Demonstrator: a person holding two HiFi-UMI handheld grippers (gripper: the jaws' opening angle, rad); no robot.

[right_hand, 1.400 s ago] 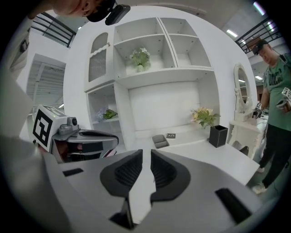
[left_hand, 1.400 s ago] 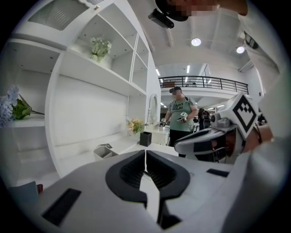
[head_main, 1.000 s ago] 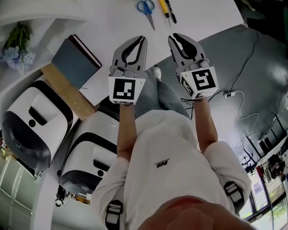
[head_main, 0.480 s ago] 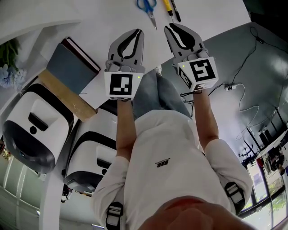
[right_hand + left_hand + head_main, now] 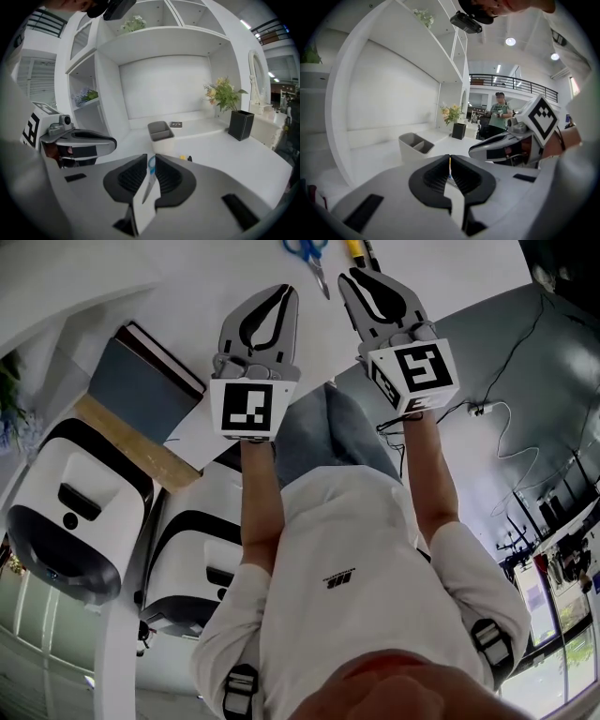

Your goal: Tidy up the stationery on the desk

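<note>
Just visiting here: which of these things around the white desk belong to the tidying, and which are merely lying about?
For the job: blue-handled scissors; yellow pen; black marker; grey organiser.
Lying about: grey-blue book (possibly stationery too); black vase of flowers; two white machines; floor cable.

Bright, even indoor light; strong fisheye bending and dark corners.

Left hand-held gripper: jaws nearly together, thin slit, nothing in it. Ahead on white tabletop: grey organiser, black box, flowers by it. Right hand-held gripper alongside.
</note>
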